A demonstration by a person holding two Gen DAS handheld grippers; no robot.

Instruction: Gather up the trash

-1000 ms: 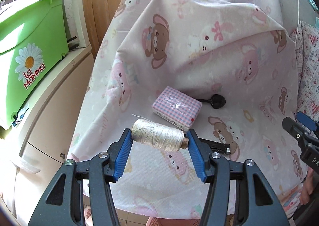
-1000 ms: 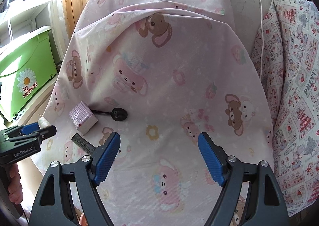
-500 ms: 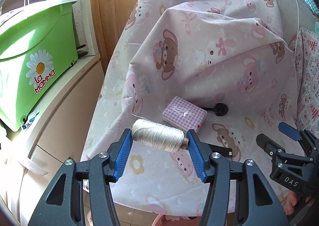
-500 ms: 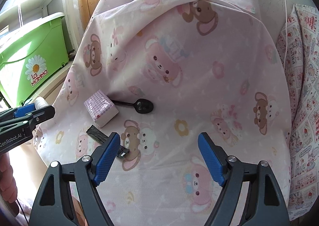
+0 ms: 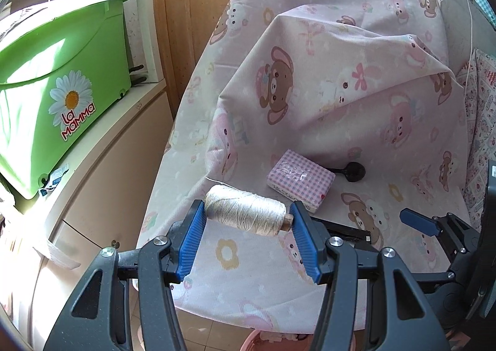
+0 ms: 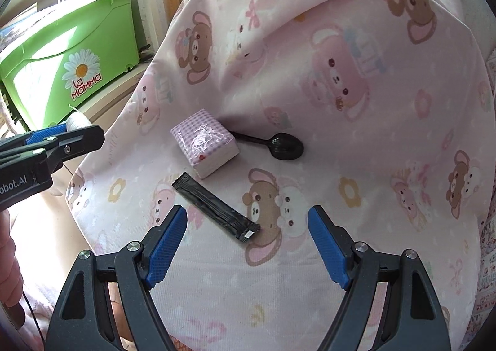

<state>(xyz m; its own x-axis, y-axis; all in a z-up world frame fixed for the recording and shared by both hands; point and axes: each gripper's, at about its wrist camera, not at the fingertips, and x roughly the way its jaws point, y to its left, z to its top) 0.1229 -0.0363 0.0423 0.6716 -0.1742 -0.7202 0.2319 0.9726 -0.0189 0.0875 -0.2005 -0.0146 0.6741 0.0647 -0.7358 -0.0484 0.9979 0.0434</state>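
My left gripper (image 5: 246,221) is shut on a cream thread spool (image 5: 245,213), held lengthwise between the blue pads above the front left of the pink cloth; it also shows in the right wrist view (image 6: 77,121). My right gripper (image 6: 248,245) is open and empty, just in front of a black sachet (image 6: 217,207) lying on the cloth. Behind the sachet lie a pink checked tissue pack (image 6: 204,143) and a black plastic spoon (image 6: 279,146). In the left wrist view the tissue pack (image 5: 299,179), the spoon (image 5: 352,171) and part of the sachet (image 5: 344,230) show too.
A pink bear-print cloth (image 6: 356,78) covers the surface and rises at the back. A green "La Mamma" bin (image 5: 46,87) stands on a cream cabinet (image 5: 102,183) to the left. A pink bucket rim (image 5: 266,338) shows below the cloth's front edge. A patterned cloth (image 6: 486,273) hangs right.
My left gripper has pulled back and left with the spool. My right gripper has moved left and closer to the black sachet, which is now between and just beyond its fingers.
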